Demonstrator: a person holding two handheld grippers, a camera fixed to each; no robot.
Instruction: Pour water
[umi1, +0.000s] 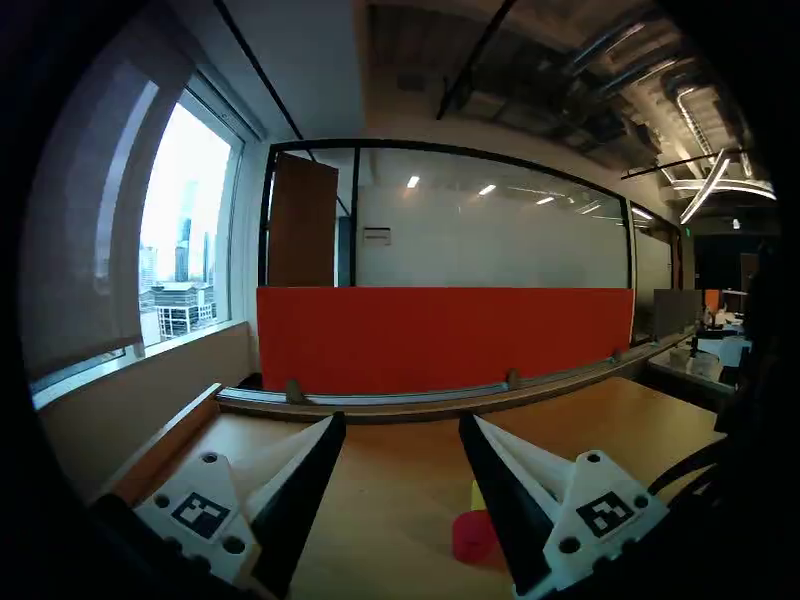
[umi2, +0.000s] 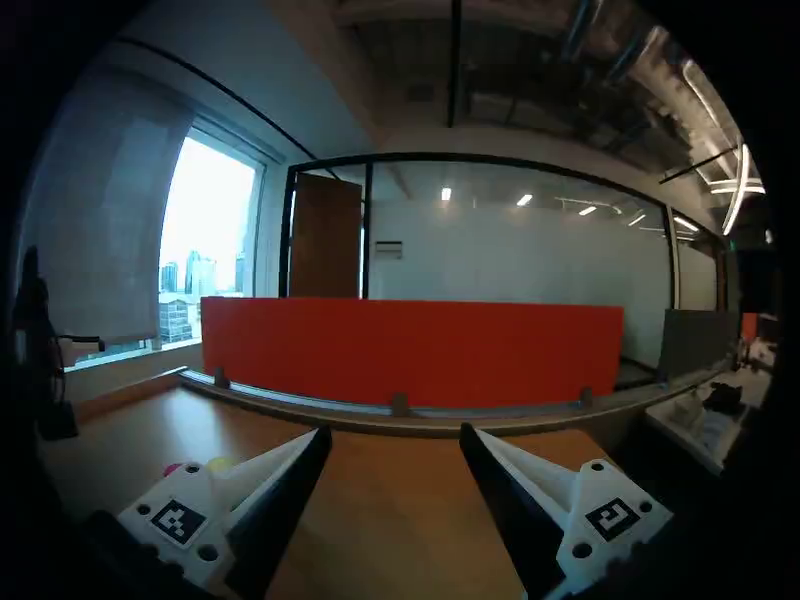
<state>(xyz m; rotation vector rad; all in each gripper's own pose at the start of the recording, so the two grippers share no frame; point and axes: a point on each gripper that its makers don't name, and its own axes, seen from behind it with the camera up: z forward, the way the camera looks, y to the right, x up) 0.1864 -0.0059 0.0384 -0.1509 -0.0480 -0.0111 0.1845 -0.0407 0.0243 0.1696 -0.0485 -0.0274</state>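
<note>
In the left gripper view the left tongs (umi1: 401, 418) stand apart at the bottom of the frame with nothing between them, only bare wooden table (umi1: 400, 520). Low and right of centre a red cup (umi1: 472, 537) stands on the table, its right side hidden behind the right finger and its bottom cut off by the frame edge. Just above it a sliver of a yellow thing (umi1: 478, 494) peeks out beside the same finger, too little of it showing to tell what it is. Across the middle runs an orange screen (umi1: 445, 340) along the table's far edge, with a glass wall (umi1: 490, 235) and a brown door (umi1: 302, 220) behind it. A window (umi1: 185, 250) fills the left. At the far right another desk (umi1: 715, 350) carries small items that are hard to make out.

In the right gripper view the right tongs (umi2: 395, 430) are likewise apart and hold nothing. Over the top of the left finger, at lower left, a reddish bit (umi2: 174, 468) and a yellow bit (umi2: 220, 463) show, mostly covered by that finger. A dark upright shape (umi2: 35, 340) at the left edge is too dim to identify.
</note>
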